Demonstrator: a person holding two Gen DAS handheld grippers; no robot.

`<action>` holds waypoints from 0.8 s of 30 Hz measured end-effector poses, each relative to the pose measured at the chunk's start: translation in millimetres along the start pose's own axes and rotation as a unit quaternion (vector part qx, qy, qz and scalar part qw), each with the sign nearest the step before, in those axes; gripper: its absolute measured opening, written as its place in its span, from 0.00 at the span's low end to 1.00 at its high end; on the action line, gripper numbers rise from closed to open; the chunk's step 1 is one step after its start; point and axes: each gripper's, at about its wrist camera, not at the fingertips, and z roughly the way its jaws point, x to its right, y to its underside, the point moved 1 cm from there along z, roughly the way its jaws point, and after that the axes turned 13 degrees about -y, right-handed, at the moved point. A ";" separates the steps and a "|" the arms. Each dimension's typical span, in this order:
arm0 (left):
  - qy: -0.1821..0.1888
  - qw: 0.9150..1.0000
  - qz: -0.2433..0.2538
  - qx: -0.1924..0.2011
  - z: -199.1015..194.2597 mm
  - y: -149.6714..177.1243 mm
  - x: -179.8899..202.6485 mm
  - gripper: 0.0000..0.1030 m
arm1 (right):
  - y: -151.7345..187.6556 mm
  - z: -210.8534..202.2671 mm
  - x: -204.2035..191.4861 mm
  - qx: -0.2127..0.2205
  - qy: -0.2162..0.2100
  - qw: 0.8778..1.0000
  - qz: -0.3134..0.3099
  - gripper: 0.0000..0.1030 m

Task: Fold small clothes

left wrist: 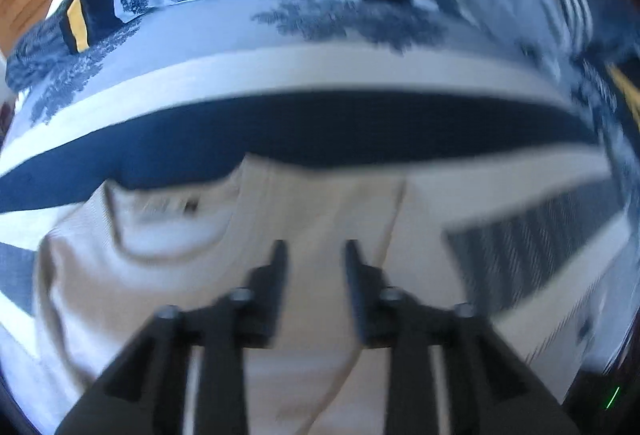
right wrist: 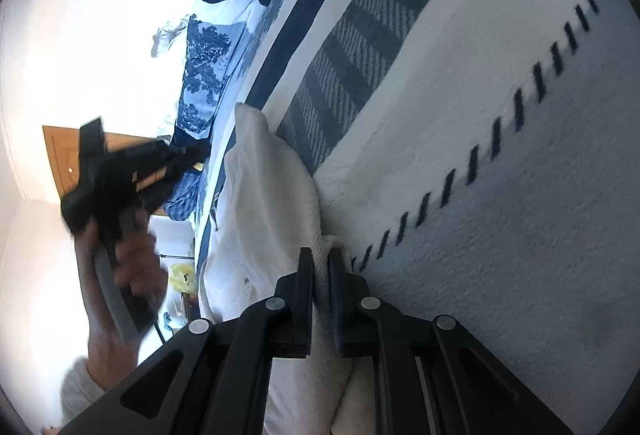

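**Folding under way: one edge of the white garment pinched, the other gripper free**

Looking through the left wrist view, the left gripper [left wrist: 316,251] hangs just above a small cream-white ribbed knit garment [left wrist: 200,275] lying on the blue-and-white patterned bedspread [left wrist: 320,75]. Its jaws stand spread with bare cloth showing between them, holding nothing. A curved neckline with a label shows to the left of the fingers, so the top seems to lie neck-up. The picture is blurred, so finer creases cannot be read.

From the right wrist view, the right gripper [right wrist: 320,263] has its jaws pressed onto a fold of the same white garment [right wrist: 272,195], which rises in a ridge away from the fingers beside a white blanket with dark dashed stitching [right wrist: 500,195]. The left gripper [right wrist: 104,171] shows at the left, held in the person's hand [right wrist: 132,267], apart from the cloth.

My judgement: a fold is in hand, with one edge lifted. Next, the free gripper likely needs to come down and pinch the matching edge, so both sides carry over evenly without the knit bunching.
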 end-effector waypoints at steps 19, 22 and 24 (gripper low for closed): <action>-0.098 0.988 -0.109 -0.054 -102.8 383.8 -207.9 0.59 | 79.0 -35.9 -42.9 -0.014 0.065 0.991 -0.117 0.42; -0.093 0.988 -0.119 -0.043 -113.8 414.4 -218.1 0.59 | 120.0 -52.4 -49.9 -0.032 0.079 0.984 -0.154 0.42; -0.107 0.986 -0.122 -0.029 -119.0 430.2 -226.1 0.60 | 153.1 -68.9 -51.7 -0.039 0.103 0.978 -0.177 0.42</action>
